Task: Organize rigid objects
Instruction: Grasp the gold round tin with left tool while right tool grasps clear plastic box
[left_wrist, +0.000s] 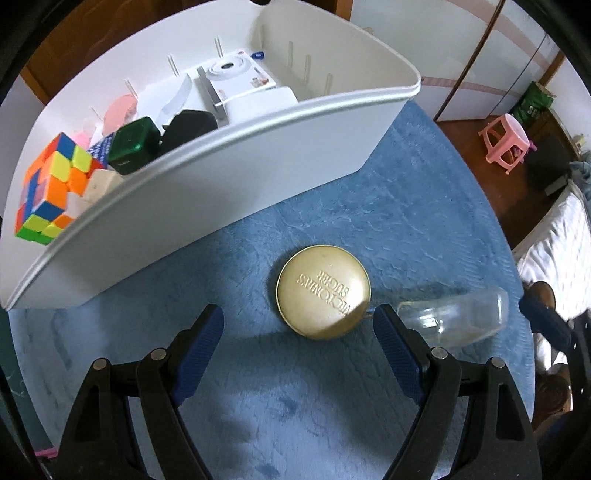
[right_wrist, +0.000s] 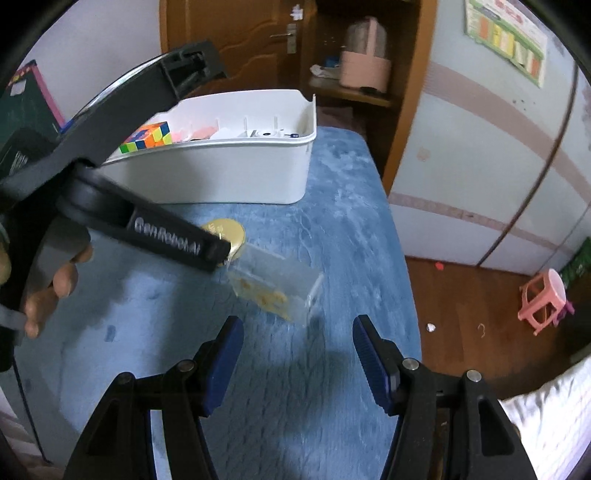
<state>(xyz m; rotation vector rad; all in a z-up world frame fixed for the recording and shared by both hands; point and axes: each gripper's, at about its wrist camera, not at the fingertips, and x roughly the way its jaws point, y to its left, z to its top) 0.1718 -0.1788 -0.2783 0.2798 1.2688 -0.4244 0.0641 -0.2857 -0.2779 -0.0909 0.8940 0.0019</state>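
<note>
The left tool (left_wrist: 299, 325) hangs released over the gold round tin (left_wrist: 323, 291), jaws spread on either side of it, likely lined up for a grasp. The right tool (right_wrist: 297, 339) is also released, empty, aimed at the clear plastic box (right_wrist: 275, 291) lying just beside the tin on the blue surface (right_wrist: 332, 221). Both items sit before the white bin (right_wrist: 240, 173), which already holds a puzzle cube (left_wrist: 48, 192) and other rigid pieces

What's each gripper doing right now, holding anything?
Left gripper: open, empty, above the gold tin.
Right gripper: open, empty, short of the clear box.
</note>
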